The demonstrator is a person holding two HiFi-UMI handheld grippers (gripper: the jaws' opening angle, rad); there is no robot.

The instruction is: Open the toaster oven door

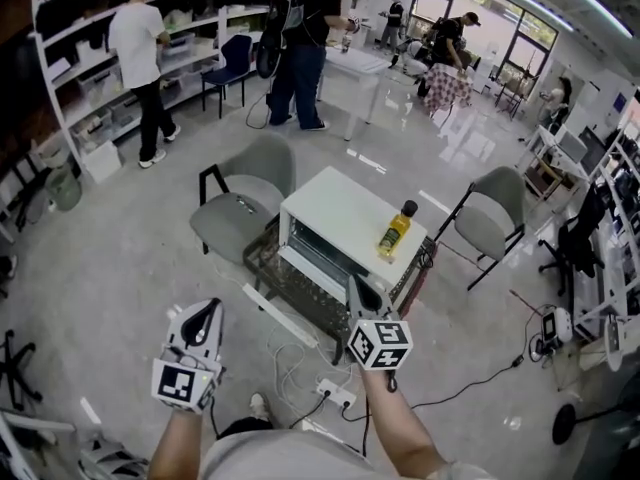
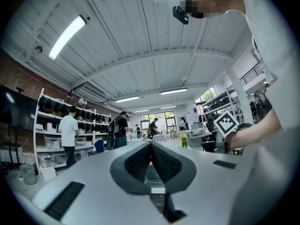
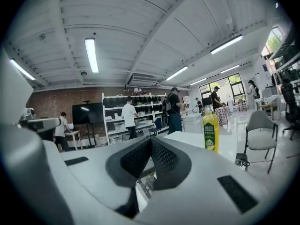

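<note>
Head view: both my claws hang in front of the toaster oven (image 1: 345,216), and neither touches it.
Left claw (image 1: 208,313): jaws together with nothing between them, well apart from the oven.
Right claw (image 1: 355,286): jaws pressed together and empty, tip over the door's near right corner.
Toaster oven: white, standing between two grey chairs (image 1: 245,203).
Door (image 1: 300,293): looks folded down toward me, with the white handle bar (image 1: 282,315) along its near edge.
Yellow bottle (image 1: 396,232): upright on the oven's top, at the right side.

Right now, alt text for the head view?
The left gripper and right gripper, both shut and empty, are held before a white toaster oven, a yellow bottle standing on top. Grey chairs flank it; people stand behind.
</note>
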